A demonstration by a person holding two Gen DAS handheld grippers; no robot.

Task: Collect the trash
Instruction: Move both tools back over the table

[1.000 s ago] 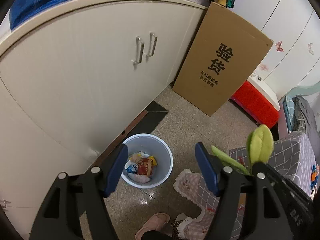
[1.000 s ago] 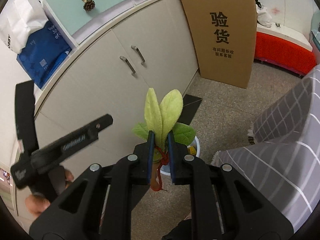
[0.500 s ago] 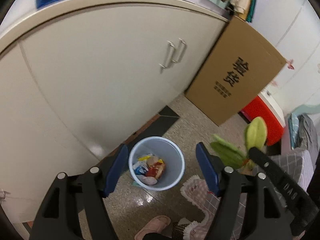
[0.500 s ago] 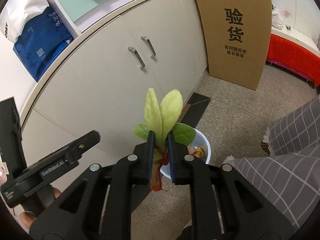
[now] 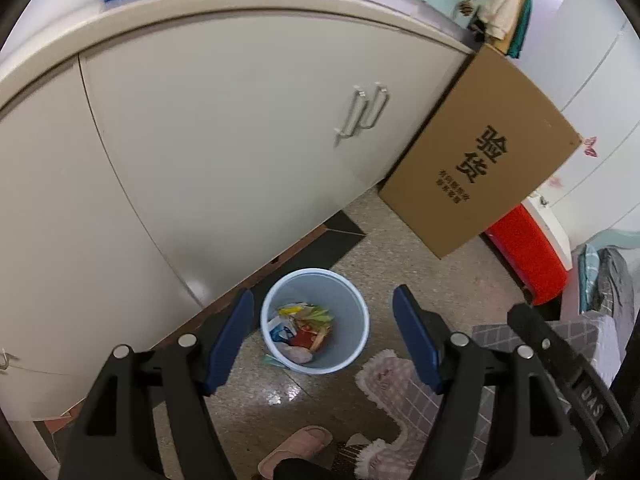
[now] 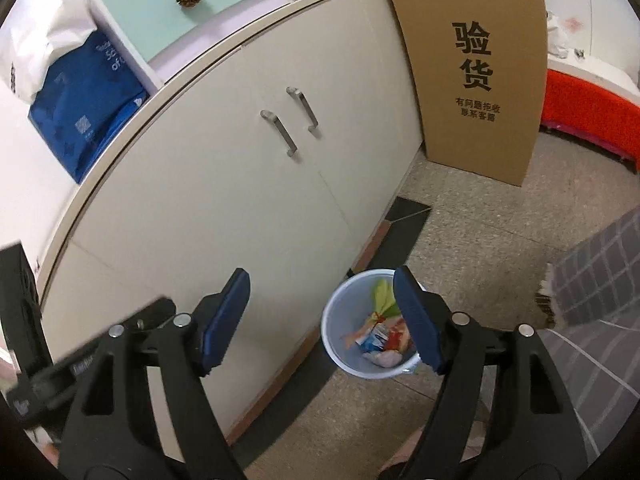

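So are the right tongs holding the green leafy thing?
No, the right tongs are wide open with nothing between them, and the green leafy sprig lies inside the round pale blue plastic bin with the other trash.

- Bin (image 5: 315,320) on the floor (image 5: 400,256), before the cabinet (image 5: 224,152)
- Leaves (image 6: 382,298) and wrappers (image 5: 306,330) in the bin
- Box (image 5: 480,160) leans on the cabinet, behind the bin
- Rug (image 5: 400,396) right of the bin, slipper (image 5: 298,450) nearer

A tall cardboard box (image 6: 476,68) leans against the white cabinet (image 6: 248,184), a slipper (image 5: 296,450) below.
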